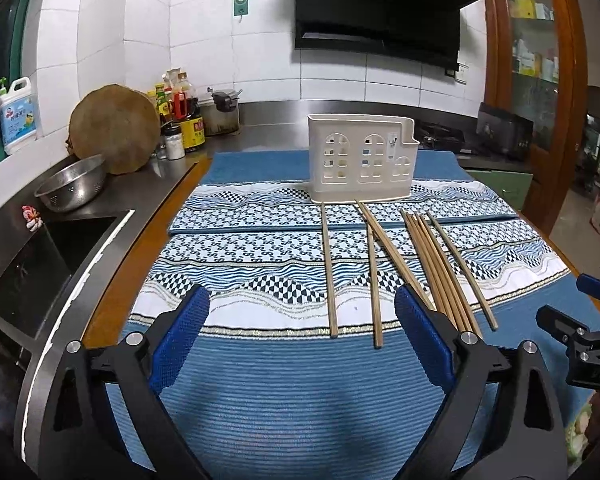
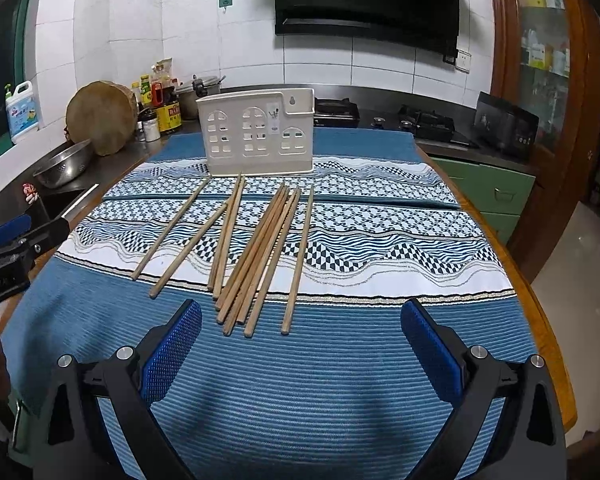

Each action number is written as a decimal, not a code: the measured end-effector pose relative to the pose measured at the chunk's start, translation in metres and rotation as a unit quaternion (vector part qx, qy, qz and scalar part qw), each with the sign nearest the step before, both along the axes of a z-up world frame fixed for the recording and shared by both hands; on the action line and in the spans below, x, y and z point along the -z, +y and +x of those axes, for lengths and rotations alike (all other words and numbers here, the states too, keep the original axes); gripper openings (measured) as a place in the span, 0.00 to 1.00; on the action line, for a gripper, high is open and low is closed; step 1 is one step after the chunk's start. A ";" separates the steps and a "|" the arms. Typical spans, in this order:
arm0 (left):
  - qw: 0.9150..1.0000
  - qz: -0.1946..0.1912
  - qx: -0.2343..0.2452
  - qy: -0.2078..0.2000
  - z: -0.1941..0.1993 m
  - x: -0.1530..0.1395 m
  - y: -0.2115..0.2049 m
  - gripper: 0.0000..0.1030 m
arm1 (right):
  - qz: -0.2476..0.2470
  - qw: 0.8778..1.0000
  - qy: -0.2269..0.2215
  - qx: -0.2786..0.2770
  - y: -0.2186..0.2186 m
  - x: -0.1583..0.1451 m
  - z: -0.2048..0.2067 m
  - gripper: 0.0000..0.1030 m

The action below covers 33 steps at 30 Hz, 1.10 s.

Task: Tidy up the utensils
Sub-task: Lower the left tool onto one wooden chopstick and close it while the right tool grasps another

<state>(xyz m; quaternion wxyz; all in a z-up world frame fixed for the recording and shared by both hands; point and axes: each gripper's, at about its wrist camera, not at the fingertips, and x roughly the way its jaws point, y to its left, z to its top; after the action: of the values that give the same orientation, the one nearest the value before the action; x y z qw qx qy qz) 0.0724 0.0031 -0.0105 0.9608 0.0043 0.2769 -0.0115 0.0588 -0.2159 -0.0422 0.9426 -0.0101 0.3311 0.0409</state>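
Several wooden chopsticks [image 1: 436, 268] lie loose on a blue and white patterned mat [image 1: 260, 380], fanned out in front of a white plastic utensil holder [image 1: 360, 160] with window-shaped cutouts. They also show in the right wrist view [image 2: 260, 252], as does the holder [image 2: 256, 136]. My left gripper [image 1: 302, 312] is open and empty above the mat, just short of the chopsticks' near ends. My right gripper [image 2: 300, 328] is open and empty, close to the near ends of the chopstick bundle.
A sink [image 1: 40, 256] and a steel colander [image 1: 72, 184] sit to the left, with a round wooden board [image 1: 114, 128] and condiment bottles [image 1: 180, 112] behind. A gas stove [image 2: 420, 120] stands at the back right. The wooden table edge [image 2: 540, 300] runs along the right.
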 end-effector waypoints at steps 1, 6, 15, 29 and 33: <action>1.000 -0.002 0.002 0.001 0.004 0.000 0.001 0.86 | -0.001 1.000 0.002 0.001 -0.001 0.001 0.002 0.93; 1.000 -0.006 0.014 0.016 0.022 0.007 0.002 0.77 | -0.002 1.000 0.016 0.005 -0.006 0.009 0.015 0.92; 0.995 -0.037 0.041 0.081 0.053 0.041 0.003 0.60 | 0.016 0.998 0.066 -0.006 -0.006 0.038 0.042 0.61; 0.986 -0.053 0.077 0.141 0.098 0.072 -0.006 0.37 | 0.015 0.994 0.100 -0.036 0.012 0.060 0.066 0.23; 0.982 -0.068 0.082 0.157 0.112 0.078 -0.006 0.32 | 0.014 0.994 0.101 -0.035 0.012 0.061 0.068 0.15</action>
<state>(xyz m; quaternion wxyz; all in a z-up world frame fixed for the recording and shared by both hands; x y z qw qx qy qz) 0.1843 -0.0025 -0.0889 0.8992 -0.0401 0.4217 -0.1098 0.1273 -0.2034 -0.1028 0.9025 -0.0043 0.4232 0.0797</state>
